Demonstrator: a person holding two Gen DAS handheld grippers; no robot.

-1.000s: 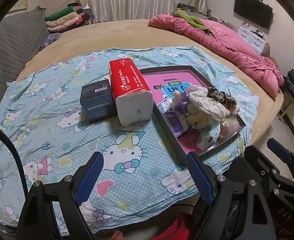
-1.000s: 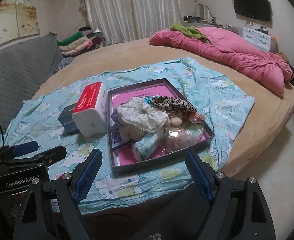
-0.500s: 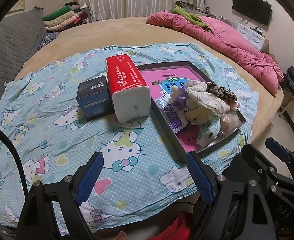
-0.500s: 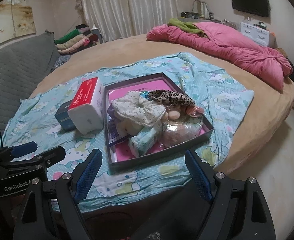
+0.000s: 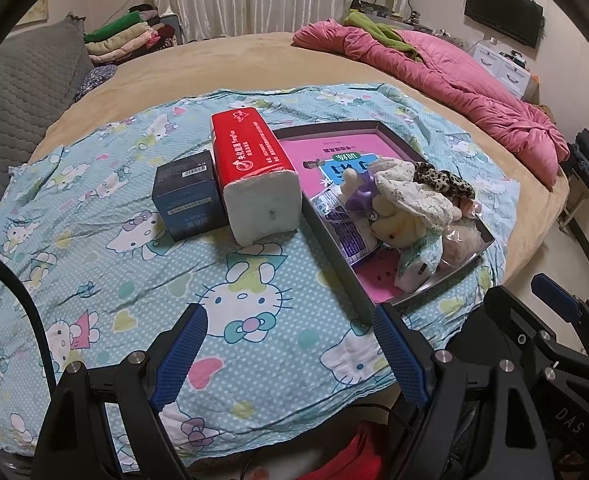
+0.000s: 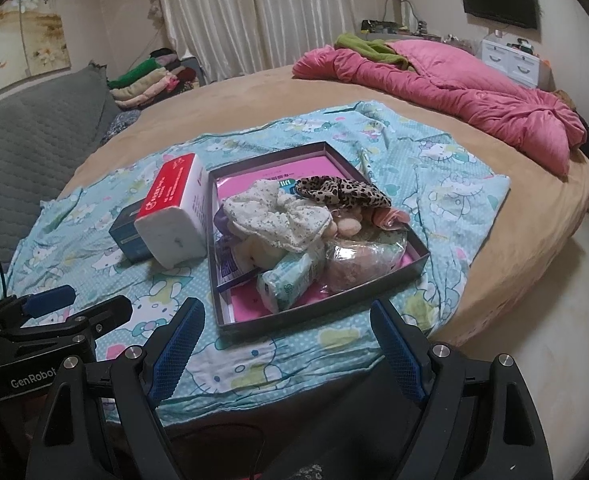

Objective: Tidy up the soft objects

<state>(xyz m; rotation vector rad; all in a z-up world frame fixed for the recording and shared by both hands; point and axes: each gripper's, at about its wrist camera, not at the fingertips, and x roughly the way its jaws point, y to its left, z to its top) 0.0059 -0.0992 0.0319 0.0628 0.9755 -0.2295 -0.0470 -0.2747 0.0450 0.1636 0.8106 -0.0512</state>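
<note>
Short of the tray (image 6: 322,312), both grippers hung wide open over the sheet (image 5: 134,280), holding nothing: left gripper (image 5: 290,344) left of the tray, right gripper (image 6: 284,330) before its near wall, both tilted down. Soft toys (image 6: 278,220) lay heaped inside the tray, tissue pack (image 5: 254,176) beside it.

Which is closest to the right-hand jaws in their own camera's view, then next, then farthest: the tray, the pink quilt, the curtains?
From the right gripper:
1. Tray, just ahead on the cartoon sheet.
2. Pink quilt, far side of the bed, to the right.
3. Curtains, on the back wall.
</note>
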